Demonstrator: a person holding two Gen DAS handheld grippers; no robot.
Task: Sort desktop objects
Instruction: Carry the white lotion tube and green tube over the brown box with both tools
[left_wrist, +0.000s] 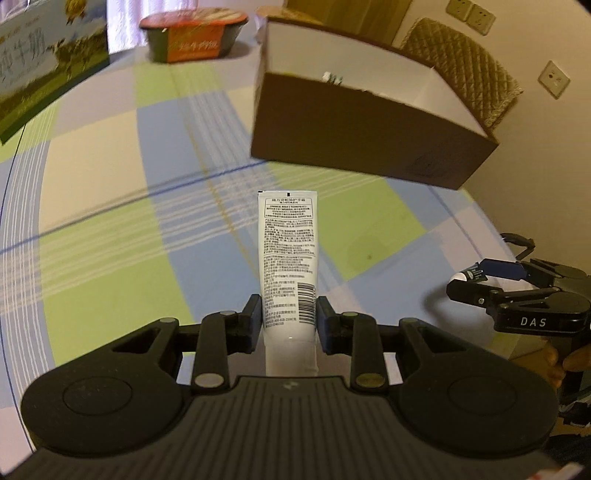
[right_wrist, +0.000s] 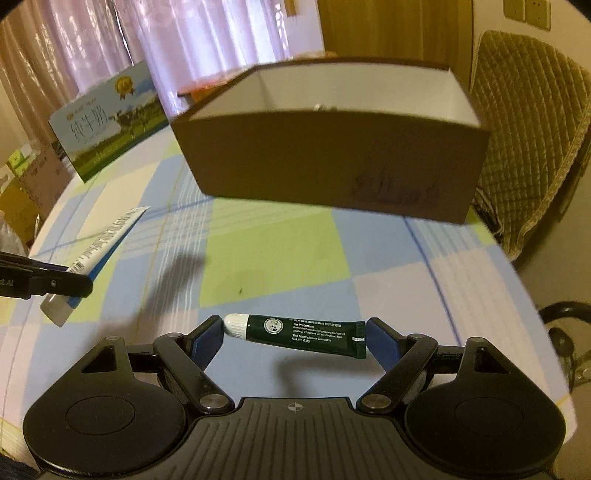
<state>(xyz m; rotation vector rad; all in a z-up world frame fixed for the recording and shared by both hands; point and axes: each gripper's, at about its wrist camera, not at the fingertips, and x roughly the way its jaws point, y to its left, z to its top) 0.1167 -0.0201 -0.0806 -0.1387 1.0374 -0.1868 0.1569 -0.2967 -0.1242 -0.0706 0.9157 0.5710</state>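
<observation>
I have two tubes in hand at once. The white hand-cream tube (left_wrist: 288, 258) sits pinched in my left hand-held gripper (left_wrist: 289, 317), pads pressed against its lower body just above the cap, so the crimped end points forward toward the box; gripping low like that keeps the long, flat body from flopping. The small dark green lip-balm tube (right_wrist: 299, 334) lies crosswise in my right hand-held gripper (right_wrist: 295, 338), caught end to end, white cap against one blue pad and crimped tail against the other, which is why those jaws stand so wide while still carrying something. Both tubes hang clear above the counter (right_wrist: 266, 258) with its blue, green and cream checked cloth, neither touching it. Ahead of both sits the open brown cardboard box (left_wrist: 362, 136), white inside, with something small and pale just peeking over its near wall; I cannot tell what it is. I judge that box to be where these tubes belong, so the next move is to carry each over the near wall and let go, mindful that the end-to-end hold on the lip balm could slip if I tilt it. Further back stand a milk carton (left_wrist: 40, 70) and an instant-meal bowl (left_wrist: 192, 33), and a quilted chair back (right_wrist: 532, 147) stands beside the box.
</observation>
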